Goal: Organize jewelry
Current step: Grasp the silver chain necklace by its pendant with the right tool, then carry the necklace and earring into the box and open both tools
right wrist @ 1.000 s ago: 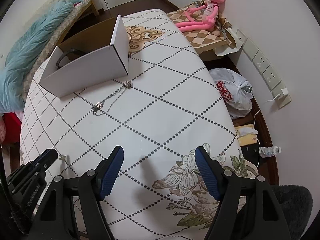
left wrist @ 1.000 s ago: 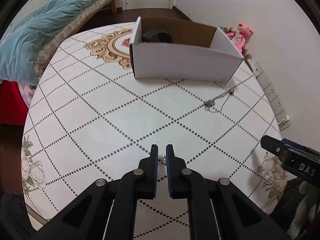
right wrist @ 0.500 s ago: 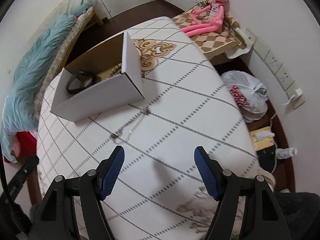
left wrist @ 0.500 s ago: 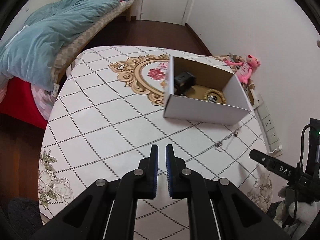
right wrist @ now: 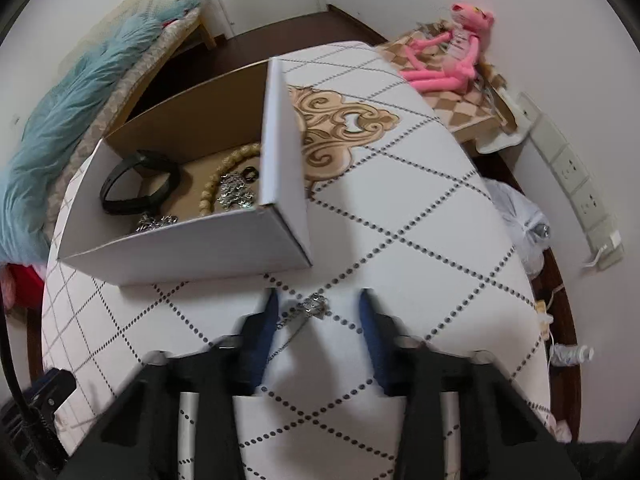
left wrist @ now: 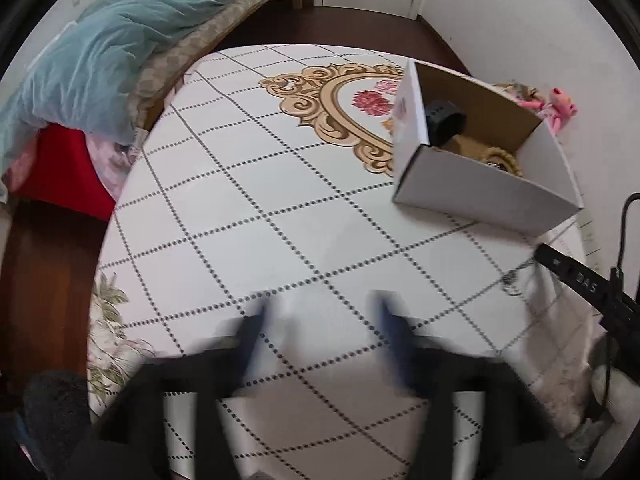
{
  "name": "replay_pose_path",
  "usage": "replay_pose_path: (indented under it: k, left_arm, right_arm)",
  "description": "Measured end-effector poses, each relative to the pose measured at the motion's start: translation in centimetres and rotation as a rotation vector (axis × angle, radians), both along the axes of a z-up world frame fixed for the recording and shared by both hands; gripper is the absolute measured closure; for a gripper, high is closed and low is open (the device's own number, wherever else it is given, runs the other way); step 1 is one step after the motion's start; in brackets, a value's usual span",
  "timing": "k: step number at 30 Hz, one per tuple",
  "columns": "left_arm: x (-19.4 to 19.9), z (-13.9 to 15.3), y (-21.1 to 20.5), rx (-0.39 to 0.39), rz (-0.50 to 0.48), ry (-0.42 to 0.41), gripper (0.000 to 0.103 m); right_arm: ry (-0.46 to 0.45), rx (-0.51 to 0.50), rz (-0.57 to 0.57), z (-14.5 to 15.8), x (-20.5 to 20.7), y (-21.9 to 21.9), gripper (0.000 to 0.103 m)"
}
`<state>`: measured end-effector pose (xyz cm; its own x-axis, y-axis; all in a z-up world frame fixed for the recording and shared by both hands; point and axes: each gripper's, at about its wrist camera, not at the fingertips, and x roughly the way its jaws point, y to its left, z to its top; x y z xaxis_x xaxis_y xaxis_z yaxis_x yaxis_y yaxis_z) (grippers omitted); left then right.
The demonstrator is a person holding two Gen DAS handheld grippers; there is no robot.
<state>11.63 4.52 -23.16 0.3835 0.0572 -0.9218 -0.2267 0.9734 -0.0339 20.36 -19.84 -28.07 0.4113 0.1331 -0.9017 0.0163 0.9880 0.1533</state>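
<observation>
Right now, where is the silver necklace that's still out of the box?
In the right wrist view, the silver necklace lies on the table between the closing fingers of the right gripper, just in front of the cardboard box.

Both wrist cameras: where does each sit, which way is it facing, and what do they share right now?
Left wrist: on the left gripper, angled down at the table; its own blurred, opening fingers show, nothing between them, plus the right gripper's tip at right.
Right wrist: on the right gripper, angled down; closing fingers straddle the silver necklace.
Shared: white box, necklace, pink plush toy.
</observation>
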Motion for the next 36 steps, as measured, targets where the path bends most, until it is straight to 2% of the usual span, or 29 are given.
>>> replay_pose_path:
  k: [5,10,13,17,20,22,23,27,30,36]
  left_arm:
    - [-0.7,-0.3,-0.2,0.013,-0.028,-0.008,0.02]
    - [-2.1,-1.2,-2.2,-0.025,-0.084,0.006,0.02]
    - [-2.7,-2.3,-4.1,-0.05,-0.133,0.028,0.021]
    - [-3.1,-3.5,-6.3,-0.055,-0.188,0.026,0.023]
    - [-3.3,-3.6,-7.4,-0.013,-0.224,-0.011,0.047]
    - [-3.4,-3.4,-7.8,0.019,-0.246,-0.04,0.085]
    - [-3.5,-3.4,-7.9,0.021,-0.252,-0.049,0.093]
    - [-3.6,-2.8,-6.9,-0.041,-0.234,-0.063,0.093]
    - [-3.6,-1.4,-6.3,-0.075,-0.221,-0.074,0.093]
    - [-1.8,4.1,-4.9,-0.133,-0.217,-0.149,0.093]
  right_arm:
    - [0.0,0.049,0.003,0.0,-1.8,-0.9,0.091]
    - [0.011,0.102,-0.002,1.0,-6.7,-2.8,0.091]
    - [0.005,0.086,-0.005,1.3,-9.4,-3.4,0.091]
    - [0.013,0.066,-0.016,0.9,-10.9,-3.9,0.091]
    - [0.023,0.063,-0.032,0.6,-11.1,-4.5,0.091]
    - [0.026,0.061,-0.037,0.4,-11.1,-4.7,0.091]
    - [0.026,0.062,-0.04,0.5,-11.1,-4.7,0.091]
    - [0.016,0.092,-0.039,1.3,-11.0,-4.6,0.091]
    - [-0.01,0.134,-0.025,3.1,-10.7,-4.3,0.091]
    - [-0.091,0.216,0.039,9.1,-8.3,-3.3,0.091]
